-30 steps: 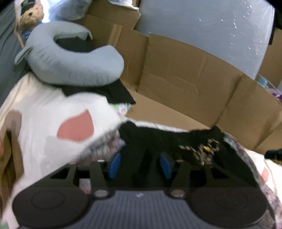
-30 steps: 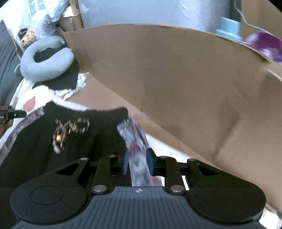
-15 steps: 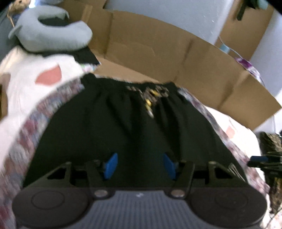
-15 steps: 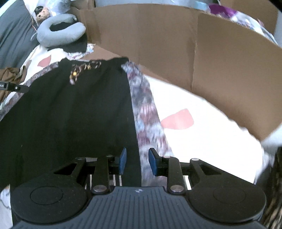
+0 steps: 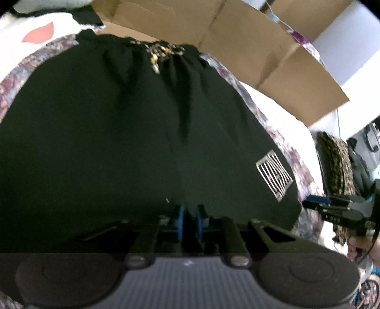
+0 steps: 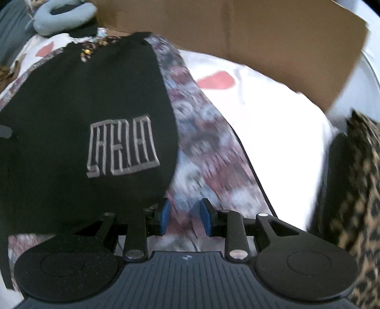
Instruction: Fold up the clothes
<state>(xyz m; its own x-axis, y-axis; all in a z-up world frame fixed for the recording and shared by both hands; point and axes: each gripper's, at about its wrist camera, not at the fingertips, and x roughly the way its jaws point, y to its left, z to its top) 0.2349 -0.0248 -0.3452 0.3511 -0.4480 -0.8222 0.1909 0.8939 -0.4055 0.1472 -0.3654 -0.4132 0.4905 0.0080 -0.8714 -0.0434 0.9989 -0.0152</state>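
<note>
A pair of black shorts (image 5: 123,133) lies spread flat on a bed, on a white sheet (image 6: 273,114) printed with pink hearts. The shorts have a gathered waistband at twelve o'clock in the left wrist view, with a patterned drawstring (image 5: 161,53) knotted at its middle. A floral side stripe (image 6: 197,142) in blue, maroon and white runs down each outer edge. A grey outlined logo (image 6: 122,147) sits on one leg near the hem.

The left gripper (image 5: 189,222) is at six o'clock over the hem; its jaws have just been closing and now stand narrow, with black cloth between the blue pads. Whether the pads truly pinch the cloth cannot be told, since the cloth there is dark. The right gripper (image 6: 185,219) is at the hem end of the floral side stripe, its jaws partly apart with the striped cloth lying between them; the pads do not clearly press on it.

Brown cardboard (image 6: 237,31) stands along the far side of the bed, from eleven to two o'clock. A grey neck pillow (image 6: 64,16) lies past the waistband at eleven o'clock. A leopard-print cloth (image 6: 356,202) hangs at three o'clock. Bare sheet lies open between the floral side stripe and the cardboard.
</note>
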